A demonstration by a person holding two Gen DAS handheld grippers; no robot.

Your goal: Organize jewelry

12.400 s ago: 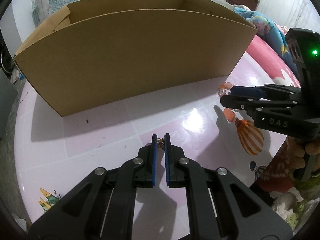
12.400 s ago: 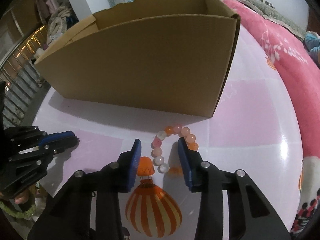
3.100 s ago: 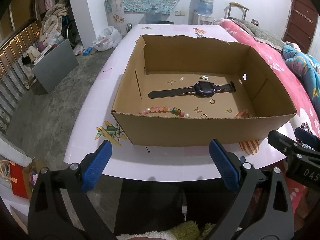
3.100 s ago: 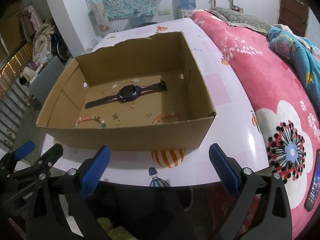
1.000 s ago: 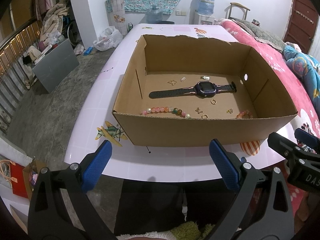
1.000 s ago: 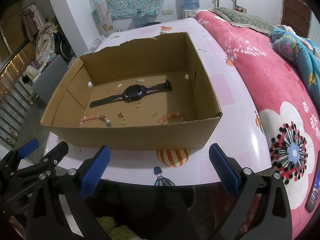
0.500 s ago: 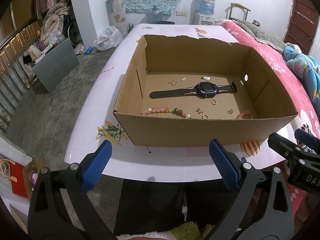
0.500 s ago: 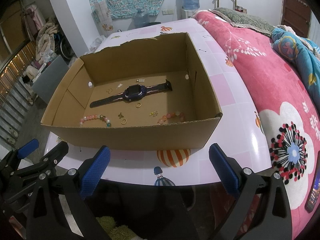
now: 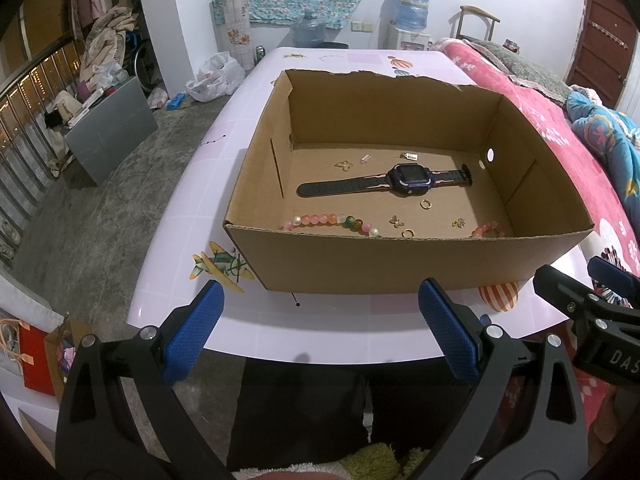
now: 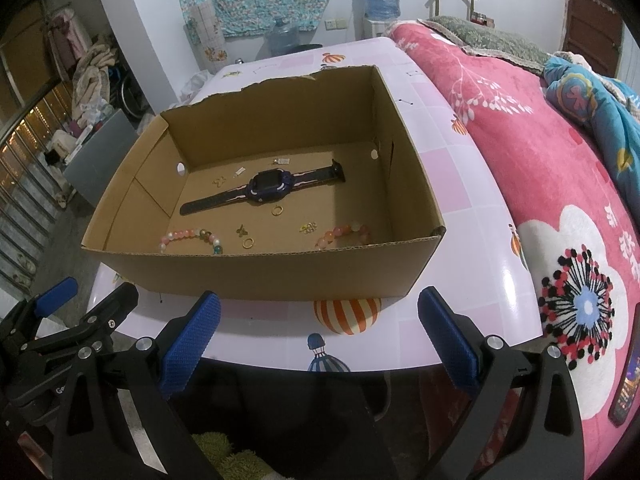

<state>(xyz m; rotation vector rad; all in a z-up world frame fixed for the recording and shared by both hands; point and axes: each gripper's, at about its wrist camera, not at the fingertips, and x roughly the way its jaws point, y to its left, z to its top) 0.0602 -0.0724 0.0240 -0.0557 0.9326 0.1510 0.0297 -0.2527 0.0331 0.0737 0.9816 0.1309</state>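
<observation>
An open cardboard box [image 9: 400, 260] [image 10: 256, 276] stands on the pink table [image 9: 192, 184]. On its floor lie a dark watch [image 9: 408, 178] [image 10: 268, 188], a pastel bead bracelet [image 9: 328, 220] [image 10: 188, 236], an orange bead bracelet [image 9: 486, 229] [image 10: 342, 234], gold rings [image 9: 426, 204] [image 10: 248, 243] and small charms [image 9: 344, 165]. My left gripper [image 9: 320, 332] hangs open and empty before the table's near edge. My right gripper [image 10: 318, 340] is open and empty too, at the same edge, and appears at the right of the left wrist view [image 9: 580, 300].
A pink flowered blanket [image 10: 540, 168] covers the bed right of the table, with a phone [image 10: 624, 376] on it. Balloon stickers [image 10: 346, 316] mark the table's front. A grey cabinet [image 9: 108, 132], bags and a railing stand on the left floor. Water bottles [image 9: 412, 8] stand at the far wall.
Twelve seconds ago the left gripper was shut on a small piece and the right gripper straddled the orange bracelet on the table. Both have since drawn back open and empty; the bracelet lies in the box.
</observation>
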